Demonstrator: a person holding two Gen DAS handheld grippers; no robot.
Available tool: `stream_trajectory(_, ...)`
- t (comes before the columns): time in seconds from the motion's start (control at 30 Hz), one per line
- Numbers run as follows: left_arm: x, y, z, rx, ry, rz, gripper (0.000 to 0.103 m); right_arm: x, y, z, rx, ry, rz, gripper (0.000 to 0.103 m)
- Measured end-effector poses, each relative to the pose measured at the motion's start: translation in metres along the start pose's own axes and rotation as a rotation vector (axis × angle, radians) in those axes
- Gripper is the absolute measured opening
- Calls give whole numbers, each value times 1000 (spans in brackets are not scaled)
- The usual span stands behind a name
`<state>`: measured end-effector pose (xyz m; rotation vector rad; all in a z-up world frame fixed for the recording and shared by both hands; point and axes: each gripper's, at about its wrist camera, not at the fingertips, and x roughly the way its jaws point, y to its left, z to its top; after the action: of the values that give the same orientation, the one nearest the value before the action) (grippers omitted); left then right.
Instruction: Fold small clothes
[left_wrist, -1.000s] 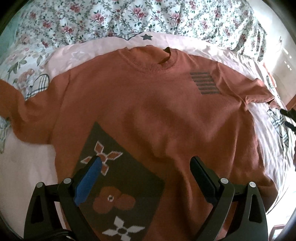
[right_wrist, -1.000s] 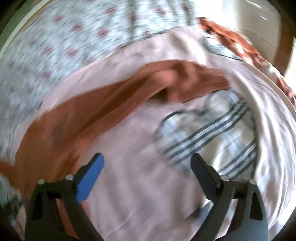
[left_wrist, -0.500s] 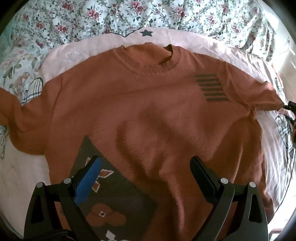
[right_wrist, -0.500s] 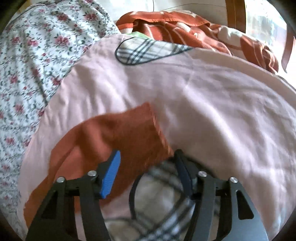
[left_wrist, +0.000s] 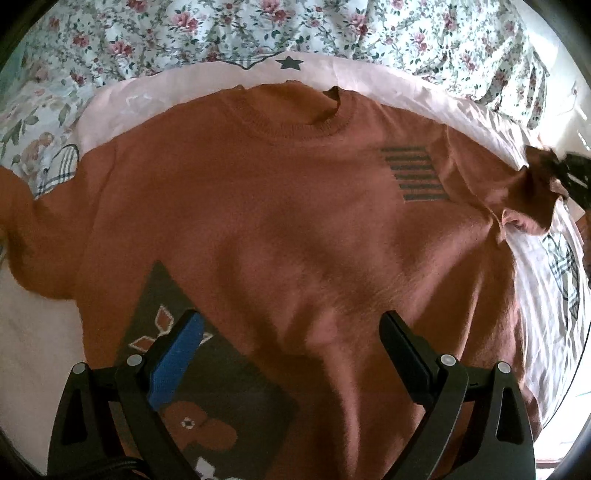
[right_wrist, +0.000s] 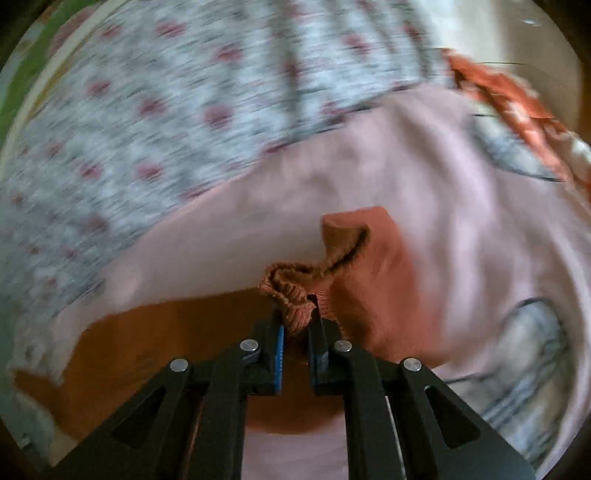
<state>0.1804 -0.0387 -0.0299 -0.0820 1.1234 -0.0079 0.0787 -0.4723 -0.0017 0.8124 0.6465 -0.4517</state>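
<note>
The right gripper (right_wrist: 295, 325), jaws just closing, is pinching the cuff (right_wrist: 291, 291) of the rust sweater (left_wrist: 277, 221) lying flat on the pink sheet (left_wrist: 184, 79), its body stretching leftward toward the open, empty left gripper (left_wrist: 291, 332).

No readable text, label or number on the sweater (left_wrist: 258, 221) or bedding (left_wrist: 332, 40)

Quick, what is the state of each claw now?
Left claw: open, holding nothing, above the sweater.
Right claw: just closed, gripping the sweater's sleeve cuff.
</note>
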Motion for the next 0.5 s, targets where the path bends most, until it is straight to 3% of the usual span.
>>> stream_trajectory(0.07, -2, 8, -3, -17, 0, -1, 97, 18, 50, -17, -19, 62, 129, 10)
stream_trajectory(0.27, -13, 41, -17, -89, -14, 2, 97, 69, 183, -82, -128, 252, 374, 10)
stream_trajectory(0.37, -19, 58, -25, -120, -19, -2, 97, 97, 231, -112, -159, 346, 459, 10)
stream_trajectory(0.5, -23, 76, -30, -158, -27, -10, 97, 128, 283, -156, -213, 453, 502, 11)
